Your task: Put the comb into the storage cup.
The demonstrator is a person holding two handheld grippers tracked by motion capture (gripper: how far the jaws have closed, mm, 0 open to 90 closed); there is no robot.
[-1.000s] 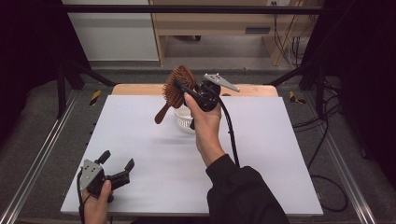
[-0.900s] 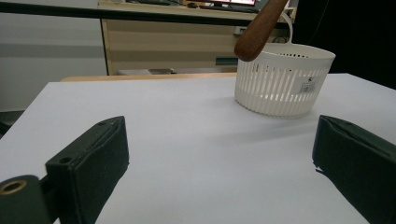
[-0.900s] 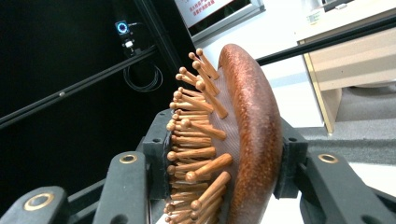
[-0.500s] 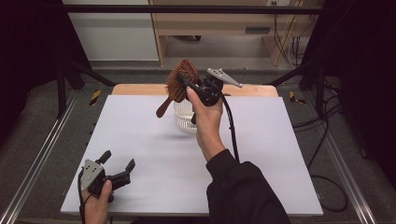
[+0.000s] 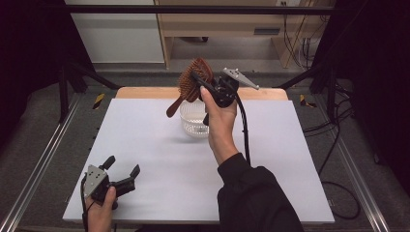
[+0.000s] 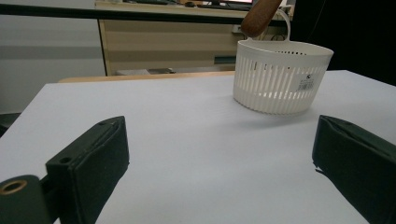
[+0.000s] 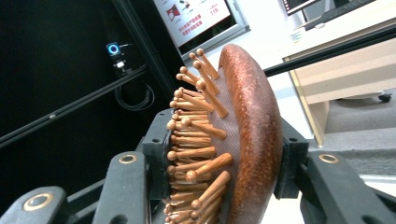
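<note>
Right claw [image 5: 194, 77] clamped around oval wooden hairbrush [image 5: 193, 80], round-tipped pegs, above slotted white basket [image 5: 194, 124].

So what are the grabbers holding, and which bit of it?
The right gripper clamps a wooden hairbrush by its head, one jaw on the bristles, one on the back. The left gripper holds nothing.

We observed a white table [image 5: 159, 145] with a light wooden strip along its far edge, bearing directly on its surface one white slotted basket [image 5: 193, 124], round and upright, stationed near the far edge at mid-width, with bare tabletop on all sides of it.
</note>
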